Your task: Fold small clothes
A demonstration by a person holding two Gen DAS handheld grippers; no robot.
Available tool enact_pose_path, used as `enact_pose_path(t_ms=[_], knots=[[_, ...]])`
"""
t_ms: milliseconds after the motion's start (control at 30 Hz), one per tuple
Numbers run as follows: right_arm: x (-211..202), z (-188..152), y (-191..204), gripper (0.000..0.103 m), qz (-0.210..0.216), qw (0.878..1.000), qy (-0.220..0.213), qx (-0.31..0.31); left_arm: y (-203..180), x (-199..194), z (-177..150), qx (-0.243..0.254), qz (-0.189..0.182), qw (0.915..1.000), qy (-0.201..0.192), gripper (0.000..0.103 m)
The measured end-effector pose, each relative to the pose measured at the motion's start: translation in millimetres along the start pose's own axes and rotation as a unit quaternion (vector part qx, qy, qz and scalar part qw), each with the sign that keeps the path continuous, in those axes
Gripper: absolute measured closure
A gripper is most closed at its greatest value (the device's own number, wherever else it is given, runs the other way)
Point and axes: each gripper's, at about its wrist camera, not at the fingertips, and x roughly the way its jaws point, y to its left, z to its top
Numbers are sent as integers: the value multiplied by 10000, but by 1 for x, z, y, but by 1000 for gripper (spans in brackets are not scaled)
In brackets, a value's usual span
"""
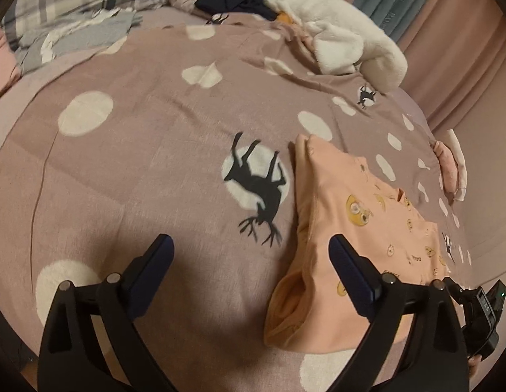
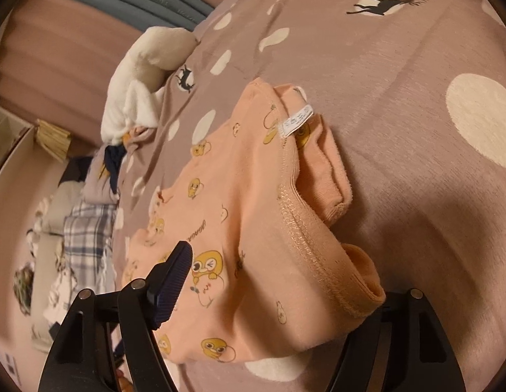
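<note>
A small peach garment (image 1: 344,225) printed with yellow cartoon faces lies on a mauve bedspread (image 1: 148,150). In the left wrist view my left gripper (image 1: 249,251) is open and empty, just left of the garment's near edge, its right finger (image 1: 351,271) over the cloth. In the right wrist view the garment (image 2: 240,215) fills the middle, hem and white label (image 2: 297,121) showing. My right gripper (image 2: 272,277) is open; its left finger (image 2: 173,277) shows over the cloth, and the cloth hides the right finger.
A white fluffy garment (image 1: 344,29) and dark clothes (image 1: 240,0) lie at the bed's far side. A plaid cloth (image 1: 83,3) lies far left. Pink folded items (image 1: 449,166) sit at the right edge. The bedspread (image 2: 400,130) carries white dots and deer prints.
</note>
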Motion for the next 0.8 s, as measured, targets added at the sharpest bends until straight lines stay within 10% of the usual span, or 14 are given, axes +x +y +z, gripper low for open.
enact_pose_path(t_ms=[800], knots=[[32,-7,36,1,-1141,9812,-371,-1514,-16,-9,1,267,-387,9988,-115,3]])
